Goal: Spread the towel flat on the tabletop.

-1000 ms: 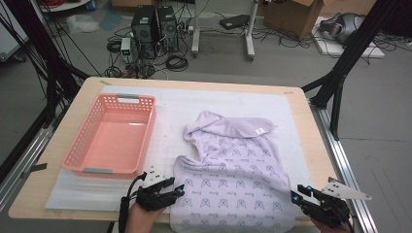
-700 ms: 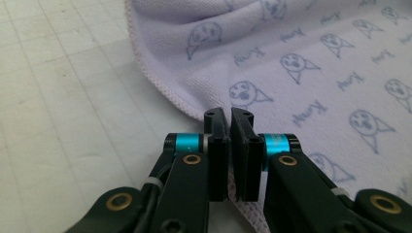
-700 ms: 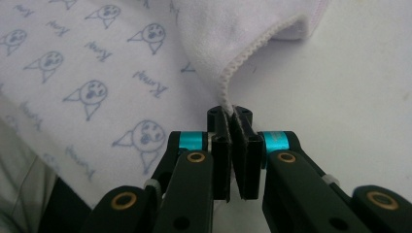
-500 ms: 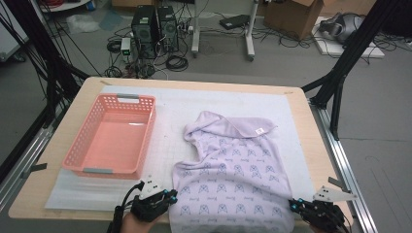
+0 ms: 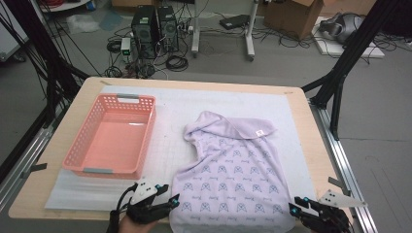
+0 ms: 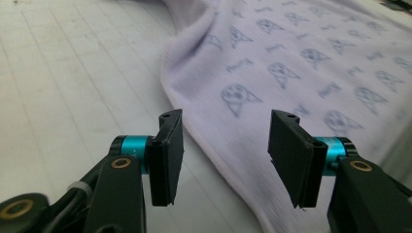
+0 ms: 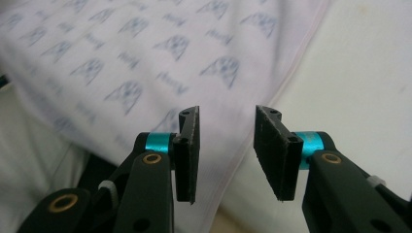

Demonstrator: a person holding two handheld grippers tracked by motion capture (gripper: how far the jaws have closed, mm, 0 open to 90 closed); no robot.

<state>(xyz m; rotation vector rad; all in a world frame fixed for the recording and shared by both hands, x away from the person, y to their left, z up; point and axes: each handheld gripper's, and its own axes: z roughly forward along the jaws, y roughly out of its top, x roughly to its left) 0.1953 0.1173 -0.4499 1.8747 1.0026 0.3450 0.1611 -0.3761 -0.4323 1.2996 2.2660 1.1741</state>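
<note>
Your lilac garment, printed with small grey motifs, lies spread flat on the white mat that covers the table, and everything else sits relative to it. Its folded hood end points to the far side of the table, and its wide hem runs along the near edge, right in front of you. Your left tongs sit at the garment's near left corner, just beside the hem; in the left gripper view the 2 black pads stand apart with the garment's left edge running between them, and nothing is pinched. They have just been opening, so count them as released. Your right tongs sit at the garment's near right corner; in the right gripper view the pads also stand apart, with the hemmed right edge of the cloth passing under the gap and no cloth clamped. These too have just been opening and are released. The pink basket stands to the left of the garment, well apart from it, on the same mat, and its slotted walls are upright.
</note>
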